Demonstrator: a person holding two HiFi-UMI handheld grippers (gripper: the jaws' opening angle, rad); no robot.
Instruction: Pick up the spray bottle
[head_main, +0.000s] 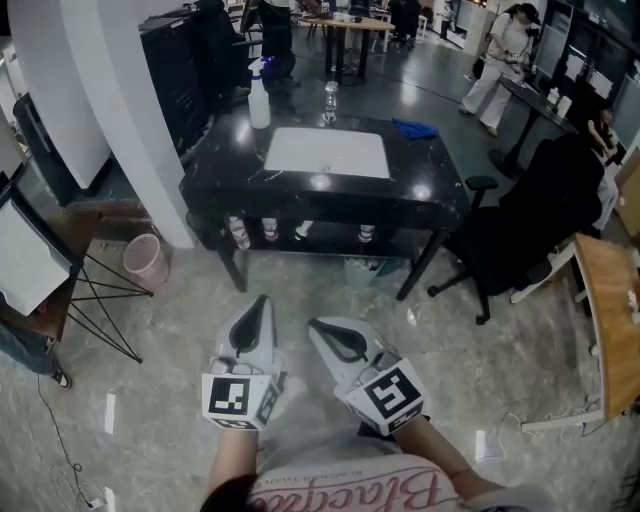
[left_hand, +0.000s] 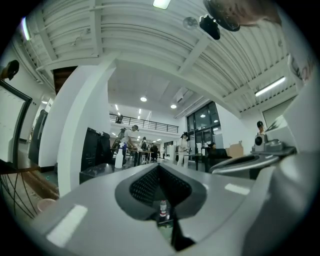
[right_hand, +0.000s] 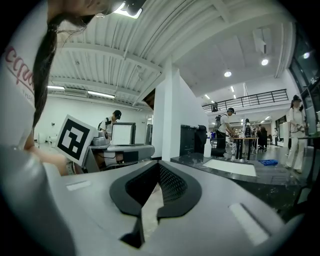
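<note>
A wide hall with a glossy grey floor (head_main: 330, 300) and a white pillar (head_main: 120, 90) at the left holds a black surface (head_main: 420, 190), which stands well ahead of the person. Left of it, at the foot of the pillar, sits a pink wastebasket (head_main: 146, 260). On the surface's far left corner the spray bottle (head_main: 259, 100) stands upright, pale-bodied with a blue head, well apart from both tools. To its right, along the same far edge, stands a clear water bottle (head_main: 330, 100), and in front of the two lies a white mat (head_main: 328, 153) flat in the middle of the top. A blue cloth (head_main: 414, 128) lies near the far right corner. Several small bottles (head_main: 270, 230) stand in a row on the shelf beneath. Right of the surface is a black office chair (head_main: 520, 230), and further right the end of a wooden desk (head_main: 610, 320). Close to the person, over the bare floor, the left tool (head_main: 262, 302) points level toward the surface with its jaws closed together and nothing in them. Just beside it the right tool (head_main: 318, 325) points the same way, its jaws likewise brought together and empty.
</note>
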